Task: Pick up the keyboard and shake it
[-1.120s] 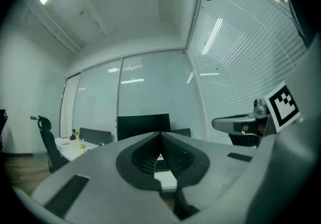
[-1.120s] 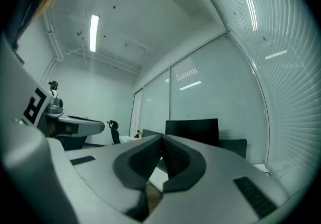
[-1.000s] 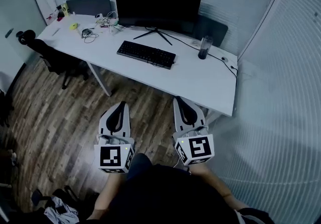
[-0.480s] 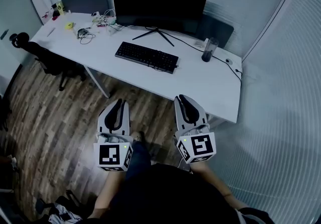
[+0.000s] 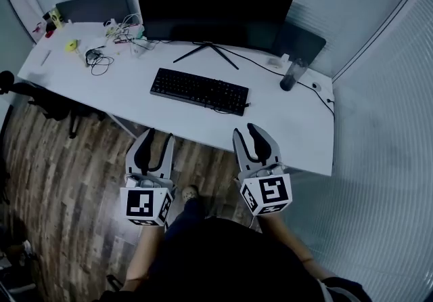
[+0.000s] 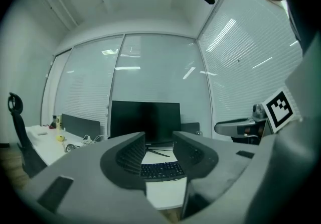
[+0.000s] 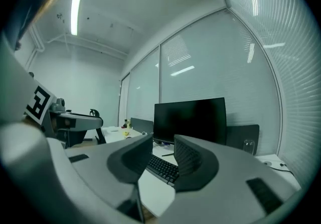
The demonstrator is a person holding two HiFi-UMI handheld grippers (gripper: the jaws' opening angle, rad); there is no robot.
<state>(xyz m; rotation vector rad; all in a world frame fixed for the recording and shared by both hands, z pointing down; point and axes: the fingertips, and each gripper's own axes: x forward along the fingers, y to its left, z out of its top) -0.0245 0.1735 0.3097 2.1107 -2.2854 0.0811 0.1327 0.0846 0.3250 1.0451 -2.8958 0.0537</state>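
A black keyboard (image 5: 199, 91) lies flat on the white desk (image 5: 284, 124), in front of the monitor stand. Both grippers hover over the floor short of the desk's near edge, apart from the keyboard. My left gripper (image 5: 159, 137) points at the keyboard's left part; its jaws are opening with nothing between them. My right gripper (image 5: 247, 131) is level with the keyboard's right end; its jaws are opening too, and are empty. The left gripper view frames the keyboard (image 6: 160, 170) between the parted jaws of the left gripper (image 6: 159, 142). The right gripper view shows the keyboard (image 7: 163, 168) beyond the right gripper (image 7: 163, 148).
A wide black monitor (image 5: 213, 6) stands behind the keyboard. A dark bottle (image 5: 292, 77) is at the desk's right, cables and small items (image 5: 101, 57) at its far left. A black office chair (image 5: 40, 94) stands left of the desk. A blinded glass wall runs along the right.
Both grippers and the head have moved forward toward the desk. Both pairs of jaws, shut before, now stand parted.
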